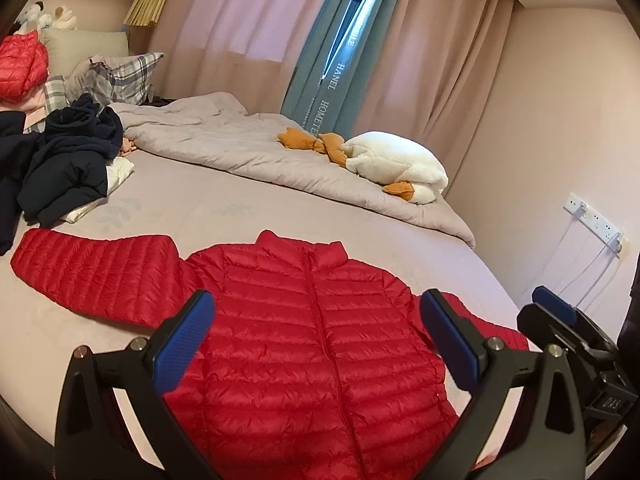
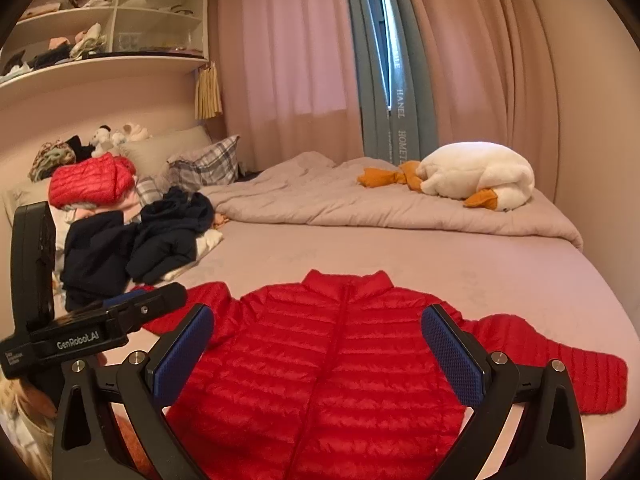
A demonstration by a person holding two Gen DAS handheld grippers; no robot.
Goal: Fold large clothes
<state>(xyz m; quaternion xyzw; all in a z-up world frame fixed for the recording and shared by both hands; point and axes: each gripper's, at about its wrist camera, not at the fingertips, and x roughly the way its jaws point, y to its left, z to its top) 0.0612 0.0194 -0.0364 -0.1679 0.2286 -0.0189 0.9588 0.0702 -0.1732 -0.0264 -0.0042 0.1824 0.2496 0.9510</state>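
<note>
A red quilted down jacket (image 1: 304, 328) lies flat and zipped on the bed, collar pointing away, both sleeves spread out to the sides. The same jacket (image 2: 332, 360) fills the lower middle of the right wrist view. My left gripper (image 1: 316, 340) hovers above the jacket's chest, open, with nothing between its blue pads. My right gripper (image 2: 320, 356) hangs over the jacket body, also open and holding nothing. The left gripper's body (image 2: 92, 328) shows at the left of the right wrist view; the right gripper's tip (image 1: 560, 316) shows at the right edge of the left wrist view.
A pile of dark navy clothes (image 1: 68, 164) and a second red jacket (image 2: 92, 184) sit by the plaid pillows (image 2: 204, 164). A grey duvet (image 1: 248, 148) with a white plush goose (image 1: 396, 164) lies at the far side. Wall sockets (image 1: 596, 220) are right; shelves (image 2: 104, 20) upper left.
</note>
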